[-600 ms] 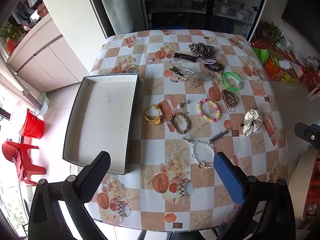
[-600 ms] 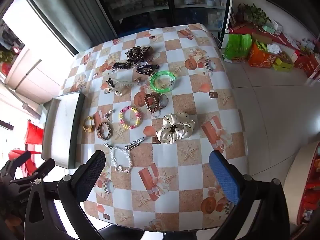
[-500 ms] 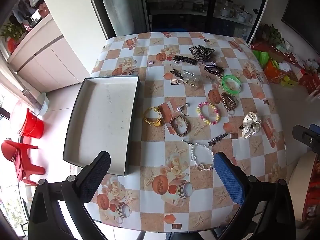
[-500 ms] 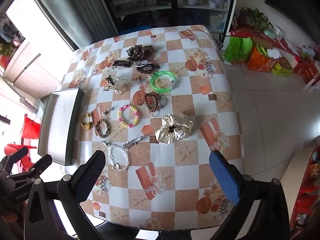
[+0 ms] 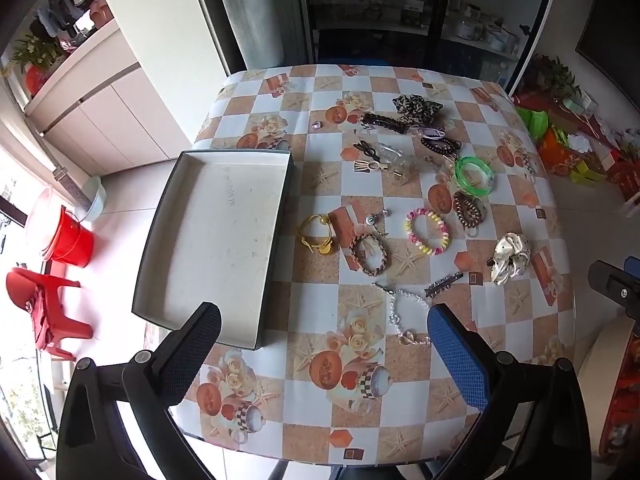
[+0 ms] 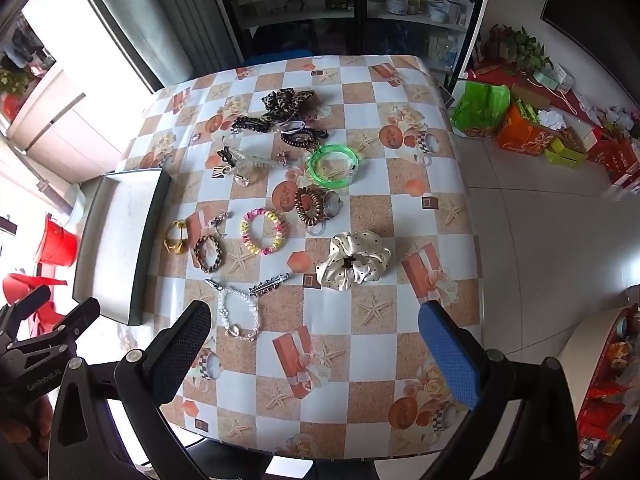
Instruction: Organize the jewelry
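Left gripper point(image 5: 324, 350): jaws wide apart, holding nothing, above the desk point(image 5: 516, 320).
Right gripper point(image 6: 314, 346): jaws wide apart, holding nothing.
Tray point(image 5: 216, 240): left of scattered jewelry.

Jewelry and hair pieces spread flat beside an empty tray point(image 5: 216, 236).

A pearl bracelet point(image 6: 236, 314) lies nearest, a metal clip point(image 6: 269, 285) just beside it; further back a braided brown bracelet point(image 5: 370, 254), yellow band point(image 5: 318, 234), pastel coil bracelet point(image 5: 427, 231), cream dotted scrunchie point(image 6: 354, 260), green bangle point(image 6: 333, 165) and leopard scrunchie point(image 5: 416, 109).
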### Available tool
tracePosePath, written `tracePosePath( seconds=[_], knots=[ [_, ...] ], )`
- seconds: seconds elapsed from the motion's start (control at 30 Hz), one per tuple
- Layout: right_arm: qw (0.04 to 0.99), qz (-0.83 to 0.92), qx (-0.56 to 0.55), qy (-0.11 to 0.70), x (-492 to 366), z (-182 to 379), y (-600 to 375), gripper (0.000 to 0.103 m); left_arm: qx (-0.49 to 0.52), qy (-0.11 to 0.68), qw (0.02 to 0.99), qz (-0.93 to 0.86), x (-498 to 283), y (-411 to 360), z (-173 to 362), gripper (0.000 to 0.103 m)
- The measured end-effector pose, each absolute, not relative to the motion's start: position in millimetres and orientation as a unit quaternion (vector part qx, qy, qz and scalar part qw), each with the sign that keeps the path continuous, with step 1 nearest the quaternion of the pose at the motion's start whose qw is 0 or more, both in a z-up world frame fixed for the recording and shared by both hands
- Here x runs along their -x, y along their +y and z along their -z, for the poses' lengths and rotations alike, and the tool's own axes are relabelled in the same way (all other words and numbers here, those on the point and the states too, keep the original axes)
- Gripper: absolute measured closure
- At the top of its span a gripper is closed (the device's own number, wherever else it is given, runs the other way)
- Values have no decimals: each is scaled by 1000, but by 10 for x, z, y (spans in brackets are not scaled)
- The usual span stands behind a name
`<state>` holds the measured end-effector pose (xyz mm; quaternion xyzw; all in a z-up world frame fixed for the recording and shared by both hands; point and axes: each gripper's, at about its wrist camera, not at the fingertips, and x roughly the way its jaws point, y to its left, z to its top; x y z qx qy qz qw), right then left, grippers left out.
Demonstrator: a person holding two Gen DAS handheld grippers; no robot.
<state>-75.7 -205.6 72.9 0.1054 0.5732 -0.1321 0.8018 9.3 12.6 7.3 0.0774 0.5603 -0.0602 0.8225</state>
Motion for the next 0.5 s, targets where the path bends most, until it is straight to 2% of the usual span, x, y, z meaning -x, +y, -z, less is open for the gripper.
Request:
tracePosePath(
  seconds=[0.5],
  knots=[
    [800, 131, -106, 576, 742, -740, -2072, 0, -77, 561, 822, 60, -82, 135, -56, 0]
  ],
)
